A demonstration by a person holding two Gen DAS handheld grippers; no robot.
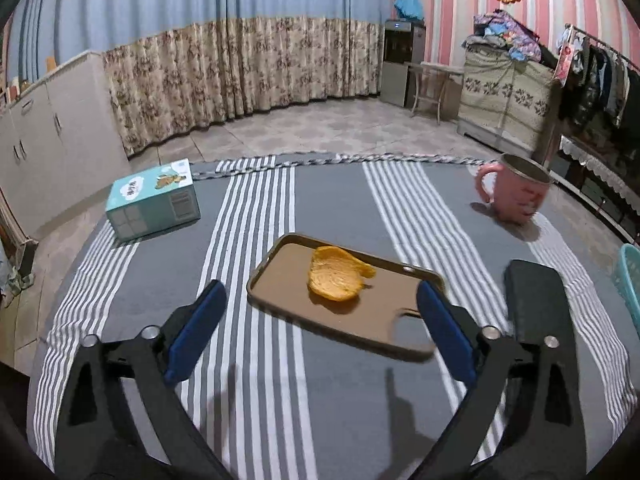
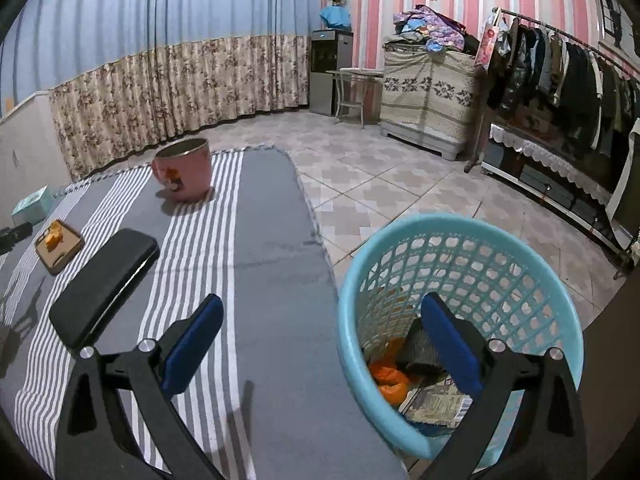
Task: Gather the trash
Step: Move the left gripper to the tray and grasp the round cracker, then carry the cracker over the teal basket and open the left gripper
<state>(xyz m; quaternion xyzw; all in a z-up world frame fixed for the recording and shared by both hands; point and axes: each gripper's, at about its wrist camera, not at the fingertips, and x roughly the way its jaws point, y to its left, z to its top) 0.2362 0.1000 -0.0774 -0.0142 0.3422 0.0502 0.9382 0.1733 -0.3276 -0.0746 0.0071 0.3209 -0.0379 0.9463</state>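
An orange peel point(image 1: 338, 278) lies on a brown phone case point(image 1: 352, 312) on the striped tablecloth point(image 1: 320, 420). My left gripper point(image 1: 320, 300) is open and empty, just in front of the case, its fingers on either side of it. The peel and case also show far left in the right wrist view point(image 2: 54, 237). My right gripper point(image 2: 322, 312) is open and empty, above the table's right edge, its right finger over a blue mesh basket point(image 2: 500, 248) beside the table. The basket holds orange peels point(image 2: 386, 376) and wrappers point(image 2: 436, 404).
A teal box point(image 1: 154, 198) sits at the table's far left, a pink mug point(image 1: 516, 192) at the far right, a black case point(image 1: 538, 304) right of the phone case. The basket's rim point(image 1: 628, 276) shows at the right edge. Tiled floor lies beyond.
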